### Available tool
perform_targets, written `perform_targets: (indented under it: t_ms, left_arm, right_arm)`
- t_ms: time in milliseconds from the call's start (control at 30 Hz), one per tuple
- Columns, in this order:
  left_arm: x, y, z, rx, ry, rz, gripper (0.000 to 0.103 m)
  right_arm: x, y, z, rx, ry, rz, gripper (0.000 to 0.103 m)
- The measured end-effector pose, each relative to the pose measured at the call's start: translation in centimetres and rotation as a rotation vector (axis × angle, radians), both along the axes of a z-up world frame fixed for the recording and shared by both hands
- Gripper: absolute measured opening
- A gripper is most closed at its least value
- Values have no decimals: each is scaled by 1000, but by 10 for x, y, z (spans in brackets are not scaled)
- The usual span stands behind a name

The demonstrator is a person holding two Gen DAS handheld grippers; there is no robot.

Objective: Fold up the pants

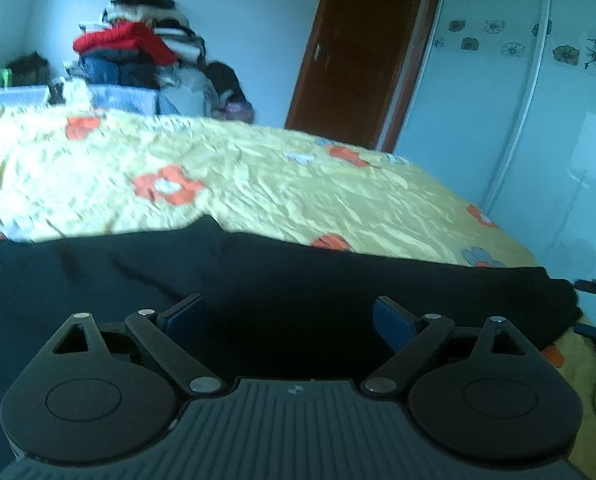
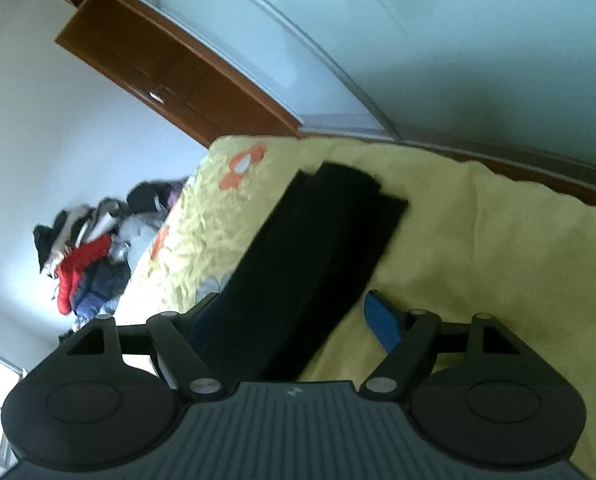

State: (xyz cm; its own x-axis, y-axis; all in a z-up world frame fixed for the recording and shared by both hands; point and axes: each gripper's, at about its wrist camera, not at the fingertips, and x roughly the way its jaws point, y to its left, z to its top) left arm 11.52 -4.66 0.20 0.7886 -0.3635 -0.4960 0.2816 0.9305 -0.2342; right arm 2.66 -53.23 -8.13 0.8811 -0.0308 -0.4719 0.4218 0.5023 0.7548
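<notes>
A big bed [image 1: 281,184] with a yellow cover and orange flowers lies in front of the left gripper. Past it, on the far left, sits a tall heap of clothes [image 1: 137,52] with a red coat on it. A brown wooden door [image 1: 362,52] stands ahead. To the right is a shiny pale wardrobe [image 1: 538,128] with flower pictures. The walls [image 1: 249,20] are light blue.

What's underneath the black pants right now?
The black pants lie on the yellow floral bedspread, which shows all around them. Whatever is directly beneath the fabric is covered. Both grippers are open.
</notes>
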Motion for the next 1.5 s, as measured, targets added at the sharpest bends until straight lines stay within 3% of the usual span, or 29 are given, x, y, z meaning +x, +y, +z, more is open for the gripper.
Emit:
perform_targets:
  t_ms: [67,100,133,167,200,300,467,600,700,800,933,1100,1267,1333,1367,1400,1500]
  left_arm:
    - [-2,-3,-1,11,5,-19,92]
    - [-4,-5,0,29,-6,-22,92]
    - [-6,-7,1,48,-21,-21,92]
    - [-7,-8,2,62,-33,-17,92]
    - [-8,-8,3,72,-42,-13,92]
    - [-6,-6,3,65,-37,-6,92]
    - [-4,-1,6,56,-44,30,92]
    - [-5,9,12,42,-61,81,92]
    - [-4,19,15,35,-63,124,92]
    - [-3,28,15,33,-50,162,92]
    - [-2,41,13,29,-27,203,92]
    - [-1,52,10,-8,-3,242,92]
    - [1,53,8,-20,9,262,92]
    - [2,53,7,-20,19,273,92]
    - [2,54,7,-21,22,277,92]
    - [2,56,8,-20,23,283,92]
    - [2,60,10,-10,14,325,92]
  right_arm:
    - [4,-6,-2,-44,-28,2,76]
    - [10,-9,-3,-66,-28,7,68]
    - [13,-11,-2,-76,-12,17,56]
    - [16,-13,-5,-70,-1,25,23]
    - [17,-17,-11,-40,-6,24,13]
    - [7,-18,-14,10,-76,13,9]
    - [8,4,26,-62,-201,79,9]
    - [37,64,74,-239,-279,297,9]
    - [64,129,91,-354,-307,509,9]
    - [85,199,83,-413,-301,732,9]
    - [97,273,56,-493,-234,939,9]
    - [91,324,47,-684,-212,1045,9]
    - [81,343,44,-808,-225,1113,13]
    - [76,348,40,-829,-223,1159,34]
    - [74,347,40,-829,-237,1193,59]
    - [68,347,43,-834,-269,1235,66]
    - [49,331,64,-868,-374,1238,66]
